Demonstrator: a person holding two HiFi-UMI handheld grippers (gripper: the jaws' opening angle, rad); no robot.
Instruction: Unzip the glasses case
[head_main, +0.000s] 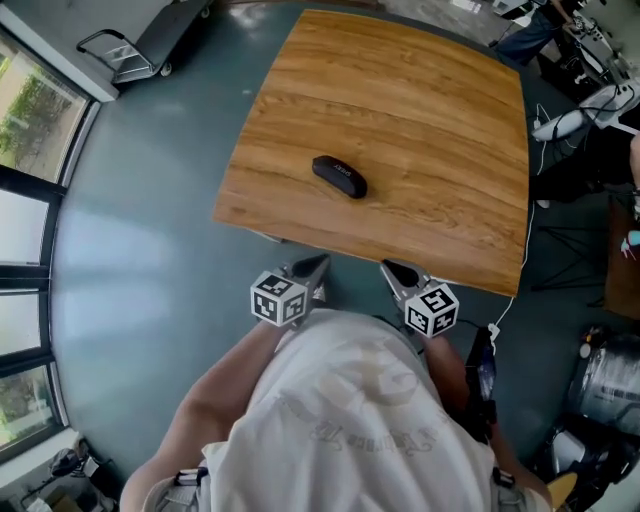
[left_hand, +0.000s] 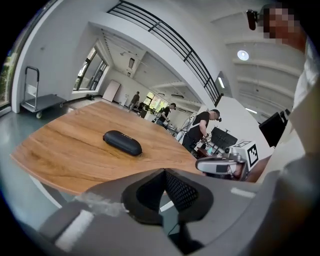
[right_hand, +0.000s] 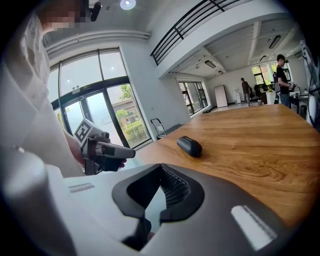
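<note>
A black zipped glasses case (head_main: 339, 176) lies alone on the wooden table (head_main: 420, 120), nearer its front edge. The left gripper view shows the case (left_hand: 122, 142) ahead and to the left, and in the right gripper view the case (right_hand: 190, 146) sits ahead on the table. Both grippers hang short of the table's near edge, close to the person's chest. My left gripper (head_main: 318, 264) is shut and empty. My right gripper (head_main: 395, 269) is shut and empty too. Neither touches the case.
A flat trolley (head_main: 140, 45) stands on the grey floor at the back left, beside tall windows (head_main: 25, 200). Cables and equipment (head_main: 590, 100) crowd the floor right of the table. Other people stand far off across the room (left_hand: 200, 127).
</note>
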